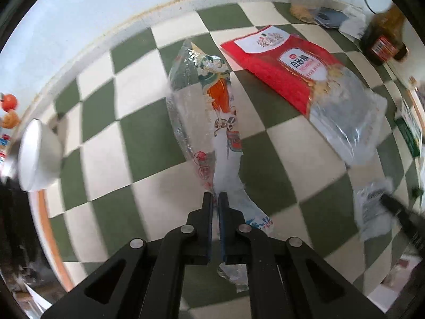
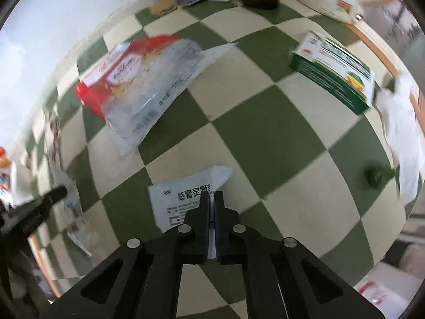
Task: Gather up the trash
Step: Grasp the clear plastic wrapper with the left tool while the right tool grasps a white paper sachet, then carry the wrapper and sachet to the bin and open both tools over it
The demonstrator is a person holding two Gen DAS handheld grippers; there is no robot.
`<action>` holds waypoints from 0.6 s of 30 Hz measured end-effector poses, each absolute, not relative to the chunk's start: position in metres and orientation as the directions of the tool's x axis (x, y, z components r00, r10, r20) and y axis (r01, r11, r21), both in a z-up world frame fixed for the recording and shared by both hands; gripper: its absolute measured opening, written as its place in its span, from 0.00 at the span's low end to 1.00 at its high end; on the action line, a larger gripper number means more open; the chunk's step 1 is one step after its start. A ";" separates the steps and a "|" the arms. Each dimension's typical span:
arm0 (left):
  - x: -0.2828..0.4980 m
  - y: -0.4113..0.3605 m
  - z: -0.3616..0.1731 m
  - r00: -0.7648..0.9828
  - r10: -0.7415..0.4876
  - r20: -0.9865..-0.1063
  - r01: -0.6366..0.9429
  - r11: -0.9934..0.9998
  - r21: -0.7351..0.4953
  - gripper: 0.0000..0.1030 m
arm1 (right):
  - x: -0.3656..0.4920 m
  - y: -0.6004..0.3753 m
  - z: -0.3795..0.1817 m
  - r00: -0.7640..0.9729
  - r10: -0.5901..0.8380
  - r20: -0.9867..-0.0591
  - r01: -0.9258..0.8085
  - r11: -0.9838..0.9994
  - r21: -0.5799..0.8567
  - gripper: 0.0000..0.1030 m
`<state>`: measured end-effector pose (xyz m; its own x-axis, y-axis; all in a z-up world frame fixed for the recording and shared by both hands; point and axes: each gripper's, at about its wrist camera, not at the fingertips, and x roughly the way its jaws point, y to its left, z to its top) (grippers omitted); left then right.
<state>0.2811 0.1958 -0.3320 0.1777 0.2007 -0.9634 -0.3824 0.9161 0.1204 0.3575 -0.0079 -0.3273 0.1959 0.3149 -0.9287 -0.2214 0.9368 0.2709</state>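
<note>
My left gripper (image 1: 215, 195) is shut on the near end of a long clear plastic wrapper (image 1: 205, 101) with an orange and green print, which hangs above the green and cream checked tablecloth (image 1: 132, 143). My right gripper (image 2: 211, 194) is shut on a white paper sachet (image 2: 183, 199) with black Chinese print. The sachet also shows in the left wrist view (image 1: 372, 212) at the right edge. A red and clear sugar bag (image 1: 300, 79) lies flat further back and also shows in the right wrist view (image 2: 140, 82).
A green and white box (image 2: 334, 71) lies at the right. A small dark green scrap (image 2: 377, 176) sits near the right edge. A dark sauce bottle (image 1: 385, 40) and a clear jar (image 1: 308, 0) stand at the back. A white bowl (image 1: 37, 154) is at the left.
</note>
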 end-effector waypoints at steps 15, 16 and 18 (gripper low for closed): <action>0.294 0.068 -0.215 0.408 0.186 -0.894 -0.161 0.978 0.130 0.02 | 0.336 -0.182 -0.234 0.419 0.411 -0.810 -0.051 0.901 0.431 0.02; 0.299 0.049 -0.210 0.424 0.153 -0.893 -0.115 0.987 0.115 0.02 | 0.329 -0.203 -0.230 0.441 0.402 -0.802 -0.024 0.899 0.438 0.02; 0.311 0.003 -0.203 0.432 0.077 -0.898 -0.019 0.997 0.077 0.02 | 0.315 -0.244 -0.223 0.469 0.381 -0.797 0.025 0.896 0.443 0.02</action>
<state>0.3106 0.0033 -0.2033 0.4324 0.0774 -0.8983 -0.0194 0.9969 0.0765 0.3153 -0.2437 -0.2231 0.4695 0.3810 -0.7965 0.0253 0.8959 0.4435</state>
